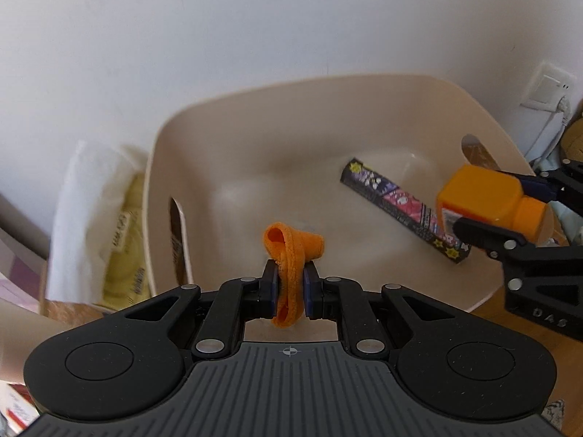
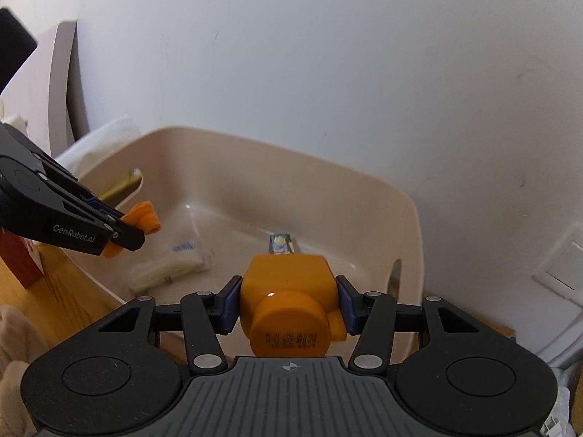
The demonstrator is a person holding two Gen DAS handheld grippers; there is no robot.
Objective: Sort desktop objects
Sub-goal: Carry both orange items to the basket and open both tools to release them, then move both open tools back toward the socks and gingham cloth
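White wall stood behind a beige plastic tub (image 1: 364,109). Left tongs (image 1: 290,284) pinched an orange fabric loop (image 1: 291,251) over it; right tongs (image 2: 289,304) clamped an orange plastic bottle (image 2: 288,291) above a dark patterned tube (image 1: 400,205) lying inside.

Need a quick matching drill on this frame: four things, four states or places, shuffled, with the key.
Things:
1. orange cloth band
2. orange bottle
3. patterned long box
4. clear packet

States:
A. lying on the floor of the beige tub, seen only from the right wrist
B. pinched in the left tongs
C. lying slantwise on the tub floor
D. clamped in the right tongs, cap toward the camera

Pairs: 1-B, 2-D, 3-C, 4-A
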